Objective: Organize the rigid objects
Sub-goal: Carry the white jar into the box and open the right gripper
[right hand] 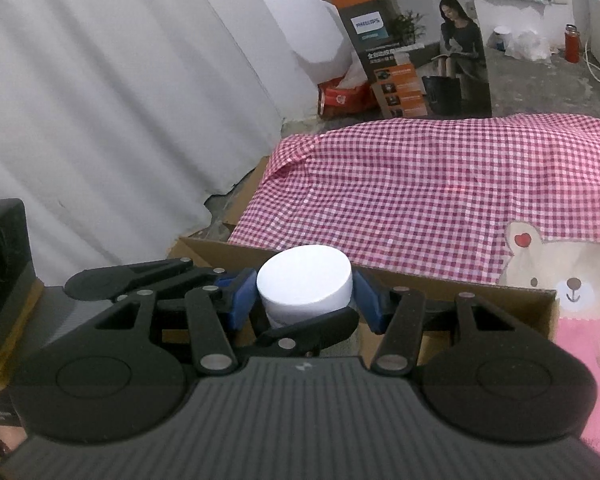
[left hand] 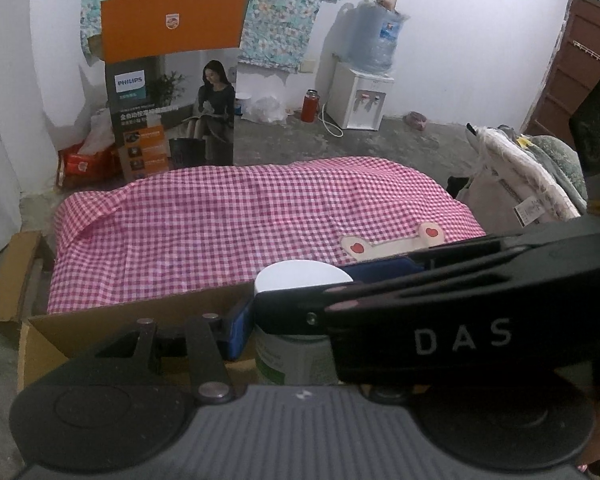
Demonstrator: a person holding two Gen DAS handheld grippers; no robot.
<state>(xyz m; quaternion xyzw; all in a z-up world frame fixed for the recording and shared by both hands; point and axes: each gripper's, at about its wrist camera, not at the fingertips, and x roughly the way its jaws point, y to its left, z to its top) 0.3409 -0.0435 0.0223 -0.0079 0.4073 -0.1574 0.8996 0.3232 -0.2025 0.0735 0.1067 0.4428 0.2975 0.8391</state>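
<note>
White-lidded, a round plastic jar with a green label [right hand: 305,284] is clamped at the lid between the blue pads [right hand: 365,295] of the right gripper [right hand: 306,294], above the open brown cardboard box [right hand: 452,286]. The left gripper [left hand: 300,322] is seen beside the jar; its right finger is hidden, so its grip cannot be told. Transfer seems in hand; next, lowering into the box is called for.

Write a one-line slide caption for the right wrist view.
Right gripper jaws closed on a white-lidded jar above a cardboard box, beside pink gingham cloth.
</note>
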